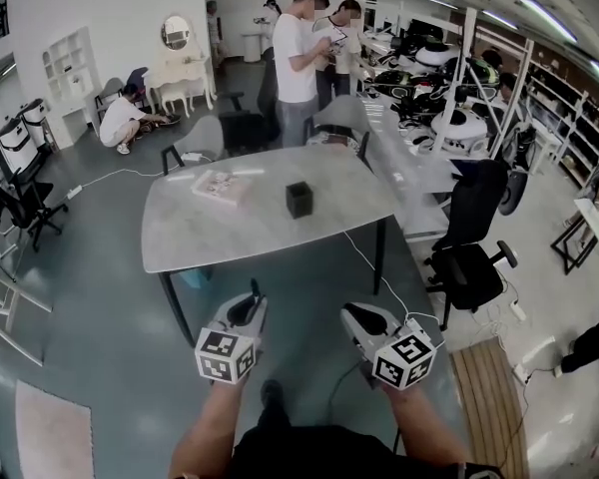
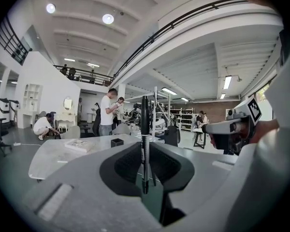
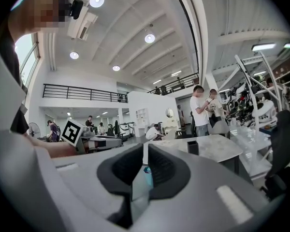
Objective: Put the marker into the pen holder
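Note:
The pen holder is a small black open cube standing near the middle of the grey table. It also shows in the left gripper view as pen holder and in the right gripper view as pen holder. My left gripper hangs short of the table's near edge, shut on a black marker that stands upright between its pads. To its right my right gripper is at about the same height, shut with only a thin slit and nothing in it.
A book lies on the table left of the holder. A white cable runs from the table down to the floor. Black office chairs stand at the right. Two people stand behind the table. A wooden board lies at lower right.

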Demonstrator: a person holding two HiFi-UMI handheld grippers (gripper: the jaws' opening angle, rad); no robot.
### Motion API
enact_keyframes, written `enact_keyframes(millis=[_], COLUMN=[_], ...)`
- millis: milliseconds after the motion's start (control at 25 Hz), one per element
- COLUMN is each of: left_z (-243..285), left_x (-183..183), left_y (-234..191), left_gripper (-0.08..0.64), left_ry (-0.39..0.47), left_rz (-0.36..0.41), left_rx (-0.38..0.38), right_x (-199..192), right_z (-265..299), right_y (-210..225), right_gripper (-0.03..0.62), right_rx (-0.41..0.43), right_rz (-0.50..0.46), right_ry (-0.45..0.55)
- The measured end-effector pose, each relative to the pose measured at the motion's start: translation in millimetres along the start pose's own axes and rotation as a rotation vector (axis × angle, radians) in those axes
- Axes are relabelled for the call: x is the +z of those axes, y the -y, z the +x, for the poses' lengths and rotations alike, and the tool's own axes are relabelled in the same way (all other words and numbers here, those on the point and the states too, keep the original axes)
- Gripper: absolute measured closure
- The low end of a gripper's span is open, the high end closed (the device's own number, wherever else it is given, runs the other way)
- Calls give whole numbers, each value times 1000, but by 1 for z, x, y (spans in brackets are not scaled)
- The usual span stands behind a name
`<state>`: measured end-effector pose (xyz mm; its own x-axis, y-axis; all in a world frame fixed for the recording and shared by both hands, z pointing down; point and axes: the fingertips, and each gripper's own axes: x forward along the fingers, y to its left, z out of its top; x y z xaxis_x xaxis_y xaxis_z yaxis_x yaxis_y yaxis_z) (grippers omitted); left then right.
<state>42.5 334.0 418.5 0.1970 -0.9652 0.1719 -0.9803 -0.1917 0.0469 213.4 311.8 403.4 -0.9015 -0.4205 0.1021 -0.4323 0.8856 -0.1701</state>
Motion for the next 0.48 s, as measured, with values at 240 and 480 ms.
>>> enact_keyframes(millis=[240,480], left_z=[40,77], left_x=[9,18], left_y=[-67,-127], left_gripper=[505,505], left_ry=[-8,-1], left_rz=[7,4], left_rx=[-18,-41], right_x=[14,23], right_z=[70,146], right_y=[23,33], right_gripper=[563,565], right_rx=[-21,-12], right_rz=[11,19], right_ry=[-14,-26])
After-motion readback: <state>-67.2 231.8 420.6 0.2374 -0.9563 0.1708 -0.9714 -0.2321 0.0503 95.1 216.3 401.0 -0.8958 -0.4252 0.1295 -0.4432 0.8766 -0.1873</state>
